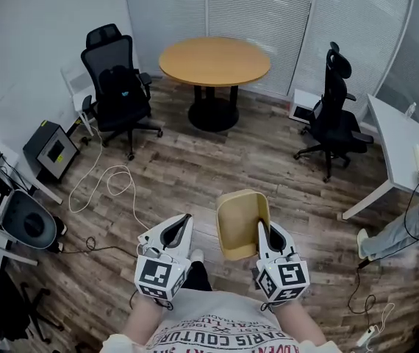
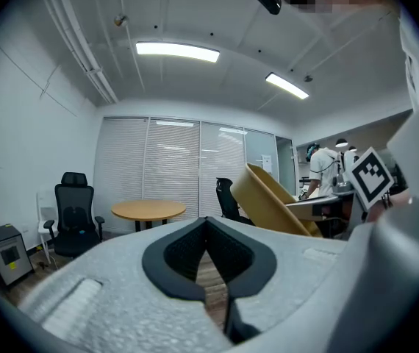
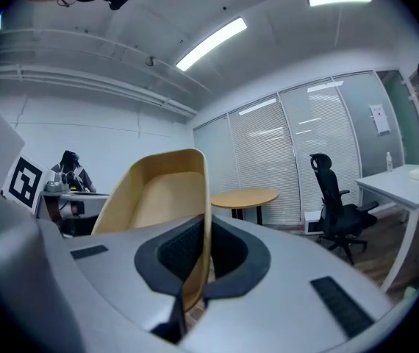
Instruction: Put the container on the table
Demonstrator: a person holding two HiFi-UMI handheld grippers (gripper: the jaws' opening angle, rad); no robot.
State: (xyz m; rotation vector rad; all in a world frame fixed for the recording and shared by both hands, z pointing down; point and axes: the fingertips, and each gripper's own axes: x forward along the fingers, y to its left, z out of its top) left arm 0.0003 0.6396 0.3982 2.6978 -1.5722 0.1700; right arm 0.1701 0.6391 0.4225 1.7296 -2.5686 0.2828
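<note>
A tan, tub-shaped container (image 1: 240,220) hangs in the air in front of me, tipped on its side. My right gripper (image 1: 267,235) is shut on its right wall; in the right gripper view that thin wall (image 3: 203,230) runs between the jaws. The container (image 2: 272,198) also shows at the right of the left gripper view. My left gripper (image 1: 176,232) is beside it on the left, shut with nothing in it. The round wooden table (image 1: 214,60) stands well ahead, across the room, on a black pedestal.
A black office chair (image 1: 116,88) stands left of the round table, another chair (image 1: 334,115) to its right. A white desk (image 1: 398,149) runs along the right, with a person's leg (image 1: 393,234) near it. Cables (image 1: 109,184) and equipment (image 1: 50,149) lie at left on the wood floor.
</note>
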